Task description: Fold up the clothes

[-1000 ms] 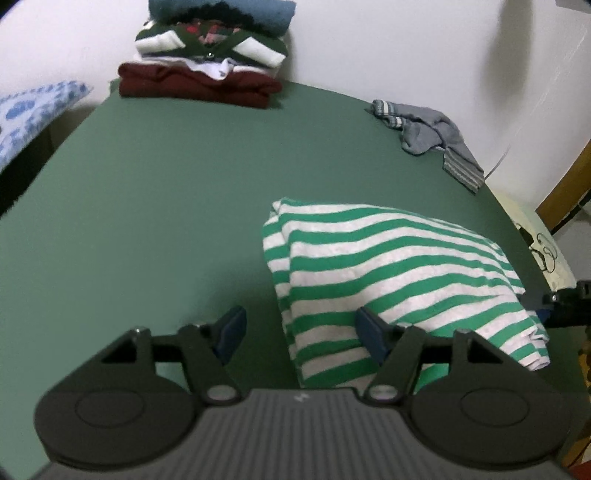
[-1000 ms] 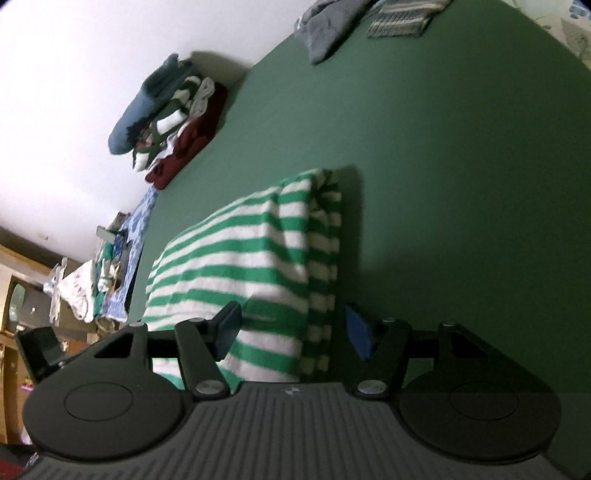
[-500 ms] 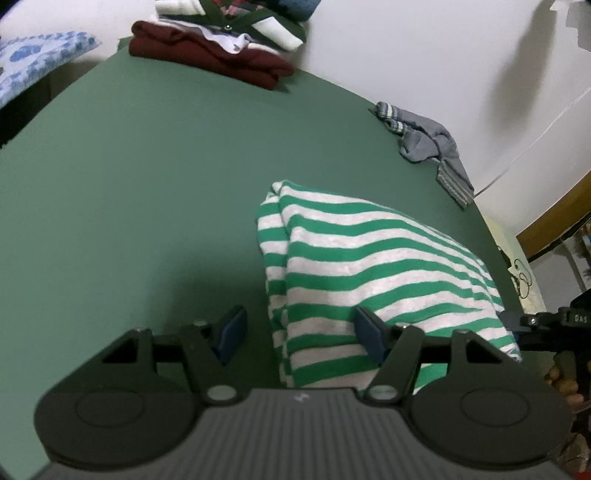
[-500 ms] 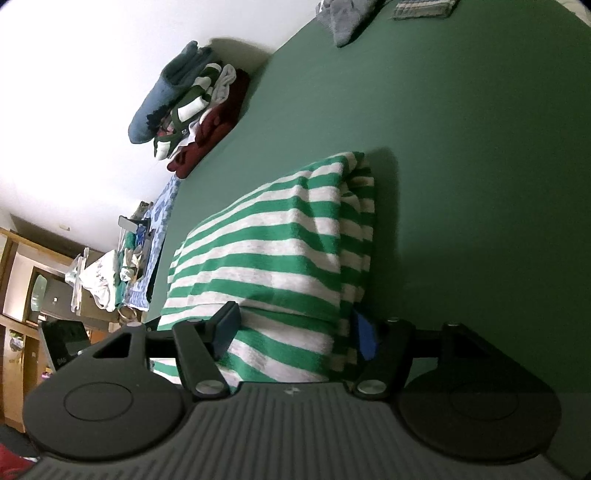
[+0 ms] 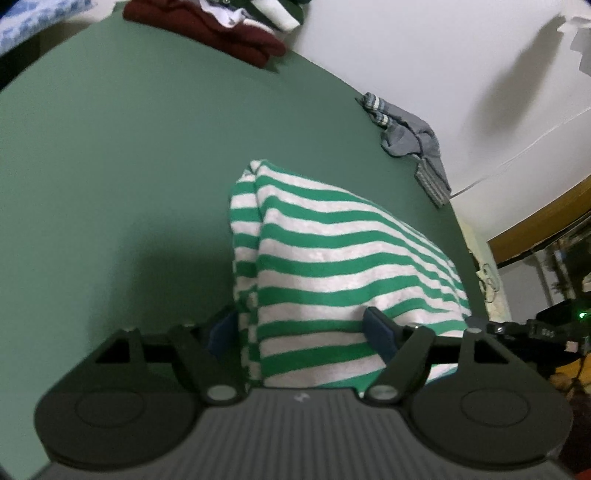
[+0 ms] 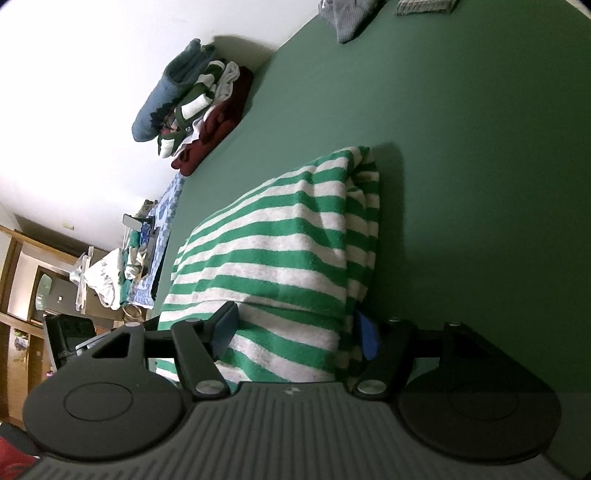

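A folded green-and-white striped garment (image 5: 332,266) lies on the green table (image 5: 110,166); it also shows in the right wrist view (image 6: 280,251). My left gripper (image 5: 301,328) is open, with its fingers on either side of the garment's near left corner. My right gripper (image 6: 299,328) is open and straddles the garment's near right edge, one finger (image 6: 225,325) over the cloth and the other (image 6: 369,336) at its side. Neither gripper is closed on the cloth.
A stack of folded clothes (image 5: 221,33) sits at the table's far left corner by the wall, also in the right wrist view (image 6: 195,107). A crumpled grey garment (image 5: 410,140) lies at the far right edge. Furniture and clutter (image 6: 110,273) stand beyond the table.
Both grippers have moved forward onto the striped garment, so its near corners now lie between their open fingers. The garment itself has stayed in place.
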Motion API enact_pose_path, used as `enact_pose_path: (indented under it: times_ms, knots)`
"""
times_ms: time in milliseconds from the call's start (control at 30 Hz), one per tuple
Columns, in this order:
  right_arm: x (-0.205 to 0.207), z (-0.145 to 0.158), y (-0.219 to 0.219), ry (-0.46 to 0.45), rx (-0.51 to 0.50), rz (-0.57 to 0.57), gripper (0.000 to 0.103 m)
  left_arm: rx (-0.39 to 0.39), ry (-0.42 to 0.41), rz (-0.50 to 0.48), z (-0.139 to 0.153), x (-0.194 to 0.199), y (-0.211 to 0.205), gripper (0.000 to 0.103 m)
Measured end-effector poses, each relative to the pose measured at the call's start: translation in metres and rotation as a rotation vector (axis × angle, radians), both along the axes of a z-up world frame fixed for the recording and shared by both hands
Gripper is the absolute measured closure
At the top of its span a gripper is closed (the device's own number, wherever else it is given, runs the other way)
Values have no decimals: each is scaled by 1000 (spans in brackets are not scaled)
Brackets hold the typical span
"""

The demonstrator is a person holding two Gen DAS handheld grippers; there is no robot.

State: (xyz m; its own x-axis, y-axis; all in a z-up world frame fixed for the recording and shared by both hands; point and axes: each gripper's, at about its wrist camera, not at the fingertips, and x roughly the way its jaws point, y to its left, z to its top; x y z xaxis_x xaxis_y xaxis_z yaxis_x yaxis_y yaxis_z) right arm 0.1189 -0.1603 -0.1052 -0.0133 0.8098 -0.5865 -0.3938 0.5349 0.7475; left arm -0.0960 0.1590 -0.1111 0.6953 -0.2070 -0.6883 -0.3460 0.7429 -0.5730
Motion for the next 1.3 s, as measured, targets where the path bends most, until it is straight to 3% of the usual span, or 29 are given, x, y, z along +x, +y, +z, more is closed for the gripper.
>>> enact_pose_path:
  times_ms: [133, 233, 567, 767, 1300]
  knots:
    - [-1, 1, 2, -4, -9, 13, 34, -15, 5, -18, 0, 2, 0, 26]
    - [-2, 1, 3, -2, -10, 23, 34, -31, 6, -40, 0, 6, 0, 17]
    - [-6, -1, 6, 1, 24, 31, 29, -63, -1, -57, 0, 6, -3, 11]
    - [-7, -1, 10, -6, 37, 36, 29, -14, 28, -91, 5, 17, -14, 2]
    - [-27, 7, 20, -145, -32, 17, 27, 118, 129, -30, 11, 31, -37, 1]
